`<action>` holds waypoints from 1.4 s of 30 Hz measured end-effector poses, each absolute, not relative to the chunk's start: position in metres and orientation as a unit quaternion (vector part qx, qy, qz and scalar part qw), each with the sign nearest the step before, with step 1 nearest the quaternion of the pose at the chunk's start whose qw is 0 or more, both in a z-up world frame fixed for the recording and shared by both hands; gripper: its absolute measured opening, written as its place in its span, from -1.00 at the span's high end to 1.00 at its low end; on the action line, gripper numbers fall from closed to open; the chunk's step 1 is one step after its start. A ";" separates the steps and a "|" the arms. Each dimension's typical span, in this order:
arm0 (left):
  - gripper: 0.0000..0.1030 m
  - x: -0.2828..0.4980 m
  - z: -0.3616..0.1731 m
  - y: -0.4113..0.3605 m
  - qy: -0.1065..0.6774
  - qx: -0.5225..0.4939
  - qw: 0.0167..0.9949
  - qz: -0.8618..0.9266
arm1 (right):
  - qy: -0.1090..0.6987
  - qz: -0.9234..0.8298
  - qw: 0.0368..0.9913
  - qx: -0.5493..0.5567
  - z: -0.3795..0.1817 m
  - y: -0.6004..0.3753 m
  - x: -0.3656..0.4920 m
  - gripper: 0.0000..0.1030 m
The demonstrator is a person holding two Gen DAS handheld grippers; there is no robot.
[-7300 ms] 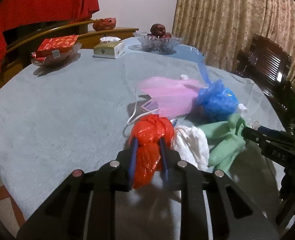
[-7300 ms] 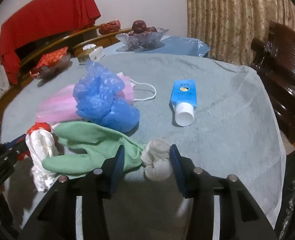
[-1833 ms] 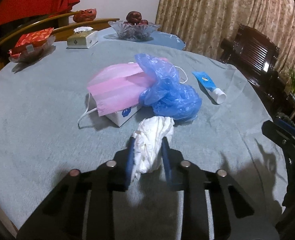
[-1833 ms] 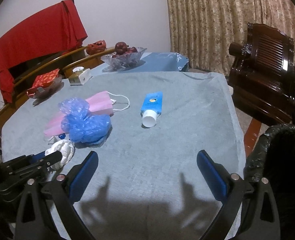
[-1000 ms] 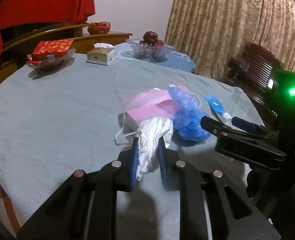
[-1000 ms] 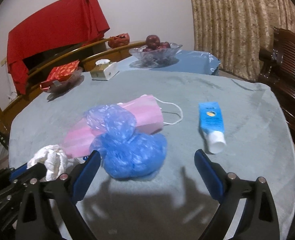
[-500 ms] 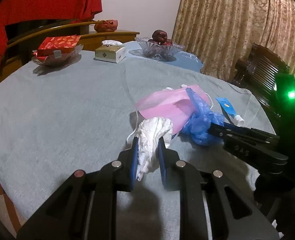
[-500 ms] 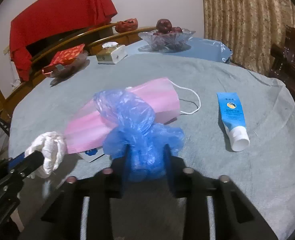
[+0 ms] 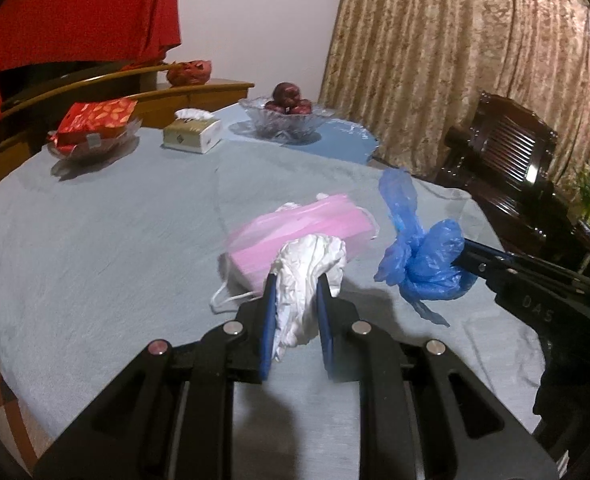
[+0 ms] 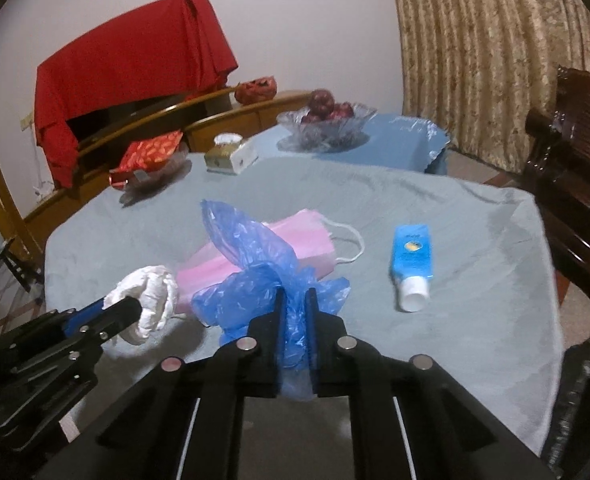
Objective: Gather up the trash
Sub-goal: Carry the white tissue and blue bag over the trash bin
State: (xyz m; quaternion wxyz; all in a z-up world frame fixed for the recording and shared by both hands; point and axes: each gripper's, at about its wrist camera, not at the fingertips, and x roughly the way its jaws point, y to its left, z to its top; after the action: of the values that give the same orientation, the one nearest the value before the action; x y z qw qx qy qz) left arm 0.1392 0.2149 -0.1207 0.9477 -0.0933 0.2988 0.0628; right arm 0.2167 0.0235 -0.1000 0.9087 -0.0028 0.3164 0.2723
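Left hand-held gripper [image 9: 293, 280]: pinching a crumpled white tissue wad [image 9: 309, 268], which is sitting low in the centre of the left wrist view, raised above the desk [image 9: 95, 232].

Right hand-held gripper [image 10: 295, 296]: pressed together on a blue plastic bag [image 10: 255, 264], which is bunching up at the lower centre of the right wrist view; in the left wrist view the bag is hanging clear of the desk at centre right.

Pink face mask [image 10: 279, 248]: lying on the grey desk cover at mid-frame, behind both held items, its white ear loop trailing to the right.

Blue tube [image 10: 411, 260]: lying on the desk at centre right of the right wrist view, white cap pointing toward the camera, well apart from the mask.

Glass fruit bowl [image 10: 327, 124], tissue box [image 10: 231, 156] and red packet dish [image 10: 151, 160]: standing along the far side, upper centre and upper left.
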 end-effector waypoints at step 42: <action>0.65 0.164 -0.100 -0.096 0.293 -0.025 0.923 -0.250 | 0.291 -0.009 0.955 0.054 -0.077 -0.290 0.120 0.82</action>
State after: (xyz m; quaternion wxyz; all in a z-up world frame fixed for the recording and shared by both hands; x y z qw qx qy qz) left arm 0.1640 -0.0963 -0.0996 0.9226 -0.0247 0.2931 -0.2495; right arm 0.1195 -0.2900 -0.0769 0.9551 0.0543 0.2912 -0.0090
